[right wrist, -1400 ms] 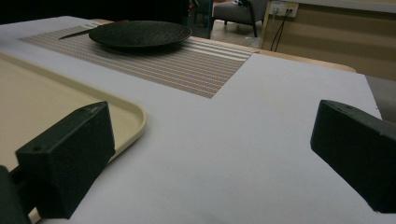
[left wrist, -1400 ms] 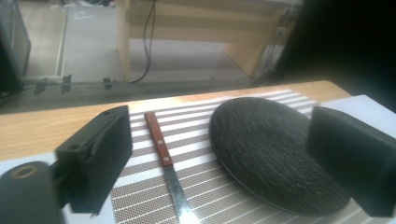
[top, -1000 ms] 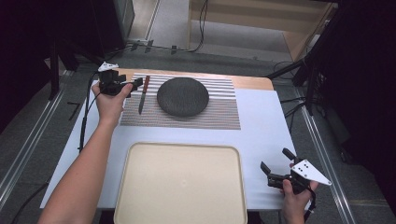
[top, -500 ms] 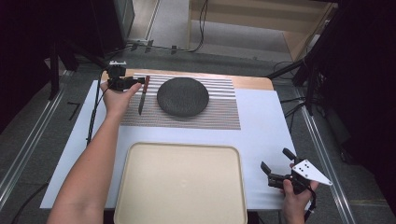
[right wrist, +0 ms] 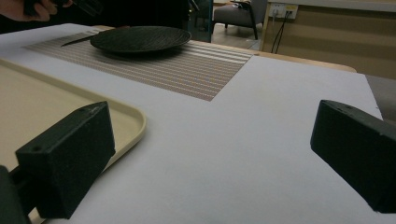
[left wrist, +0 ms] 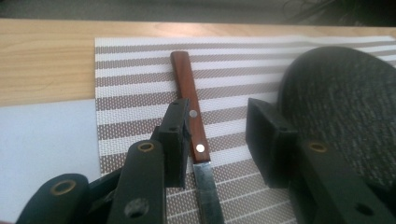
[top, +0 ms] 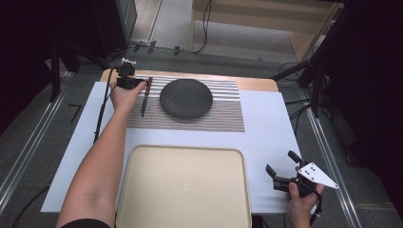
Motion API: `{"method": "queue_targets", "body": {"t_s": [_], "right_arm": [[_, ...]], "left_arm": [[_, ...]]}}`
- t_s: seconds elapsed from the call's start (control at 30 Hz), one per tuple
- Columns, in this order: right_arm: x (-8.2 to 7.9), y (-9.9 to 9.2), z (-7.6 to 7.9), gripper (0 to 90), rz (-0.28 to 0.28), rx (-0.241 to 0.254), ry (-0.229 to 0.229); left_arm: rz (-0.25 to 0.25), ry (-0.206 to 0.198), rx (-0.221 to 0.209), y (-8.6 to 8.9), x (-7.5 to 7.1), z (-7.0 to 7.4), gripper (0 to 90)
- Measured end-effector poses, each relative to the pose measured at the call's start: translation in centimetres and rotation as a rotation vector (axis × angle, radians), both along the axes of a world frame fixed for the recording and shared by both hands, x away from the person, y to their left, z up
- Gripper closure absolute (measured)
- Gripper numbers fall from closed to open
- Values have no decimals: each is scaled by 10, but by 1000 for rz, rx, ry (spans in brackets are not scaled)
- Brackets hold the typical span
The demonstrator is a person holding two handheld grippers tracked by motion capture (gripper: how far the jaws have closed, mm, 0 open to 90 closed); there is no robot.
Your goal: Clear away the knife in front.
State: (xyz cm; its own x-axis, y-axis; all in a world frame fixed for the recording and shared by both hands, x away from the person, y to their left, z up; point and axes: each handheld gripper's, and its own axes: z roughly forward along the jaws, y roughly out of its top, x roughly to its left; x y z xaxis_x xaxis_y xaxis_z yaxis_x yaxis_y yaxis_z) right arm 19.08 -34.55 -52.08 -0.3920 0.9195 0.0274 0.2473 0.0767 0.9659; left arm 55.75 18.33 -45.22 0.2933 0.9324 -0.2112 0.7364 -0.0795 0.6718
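Left gripper (top: pixel 138 84) sits at the far left corner of the striped placemat (top: pixel 223 118), over the wooden handle of the knife (top: pixel 145 95). Left gripper view: jaws straddle the knife (left wrist: pixel 194 140) near the join of handle and blade. The left pad touches or nearly touches the handle's side; I cannot tell which. The right pad stands clear of it, with bare placemat (left wrist: pixel 224 93) between. Jaws have just been closing, now partly open, knife between them but not clamped. Knife lies flat on the placemat, handle toward the far edge, blade pointing toward the person. The blade tip is cut off at the bottom of the left gripper view; in the high view the handle's far end is partly hidden by the gripper.

Just right of the knife: dark round plate (top: pixel 186 98) on the placemat, apart from the blade. In the left gripper view the plate (left wrist: pixel 345 107) is cut off by the right edge and partly hidden behind the right jaw.

Near centre: beige tray (top: pixel 183 187) on the white table cover (top: pixel 271 128), its near edge cut off at the bottom.

Far right: right gripper (top: pixel 283 168) near the table's front right corner, well apart from the knife. Right gripper view: jaws wide apart, bare table cover (right wrist: pixel 243 154) between them, nothing held. Tray corner (right wrist: pixel 126 116) is partly hidden behind the left jaw.
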Motion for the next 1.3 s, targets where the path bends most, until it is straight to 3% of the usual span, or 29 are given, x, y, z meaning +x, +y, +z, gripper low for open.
{"method": "queue_targets", "body": {"t_s": [0.23,0.87,0.97,1.07,1.13,1.3], "right_arm": [[0,-1,0,0,0,6,0],[0,0,0,0,-2,6,0],[0,0,0,0,-3,4,-1],[0,0,0,0,-3,3,0],[0,0,0,0,-2,2,-2],[0,0,0,0,-5,1,-1]], "left_arm": [[3,52,-11,-2,11,-7,641],[20,123,90,-19,13,-31,672],[32,116,112,-22,12,-32,681],[27,99,187,-26,10,-32,754],[1,87,211,-26,8,-33,766],[1,91,173,-22,6,-33,773]]}}
